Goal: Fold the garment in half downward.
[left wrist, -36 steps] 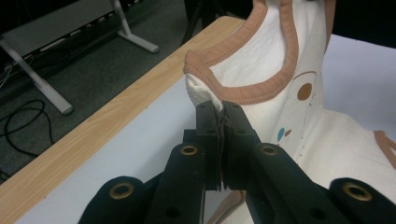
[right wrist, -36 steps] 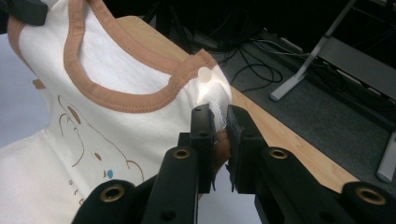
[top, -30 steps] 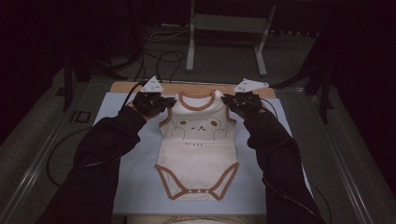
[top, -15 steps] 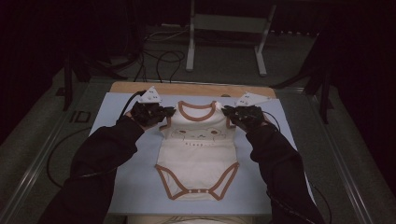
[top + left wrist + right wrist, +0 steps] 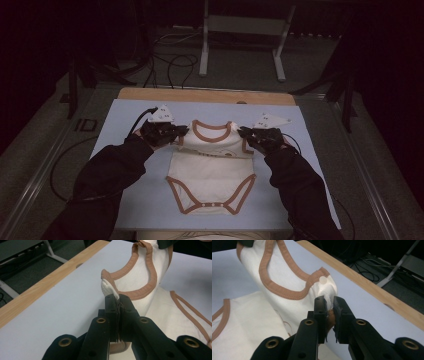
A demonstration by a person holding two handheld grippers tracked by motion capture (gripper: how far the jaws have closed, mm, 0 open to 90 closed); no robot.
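A cream baby bodysuit [image 5: 212, 167] with brown trim lies on the pale blue mat [image 5: 125, 175], its top end lifted and folded toward the person. My left gripper [image 5: 181, 133] is shut on the bodysuit's left shoulder; in the left gripper view the jaws pinch the cream cloth [image 5: 110, 288] beside the brown neckline [image 5: 147, 277]. My right gripper [image 5: 243, 133] is shut on the right shoulder. The right gripper view has the cloth [image 5: 328, 290] with a white snap [image 5: 322, 279] caught between its jaws.
A wooden strip [image 5: 205, 95] edges the far side of the mat. Beyond the table stand a metal frame [image 5: 240, 30] and loose cables [image 5: 170, 60] on the dark floor. Bare mat lies left and right of the bodysuit.
Both grippers have come toward the person and lower, drawing the bodysuit's shoulders back over its chest; the printed face is now largely folded under.
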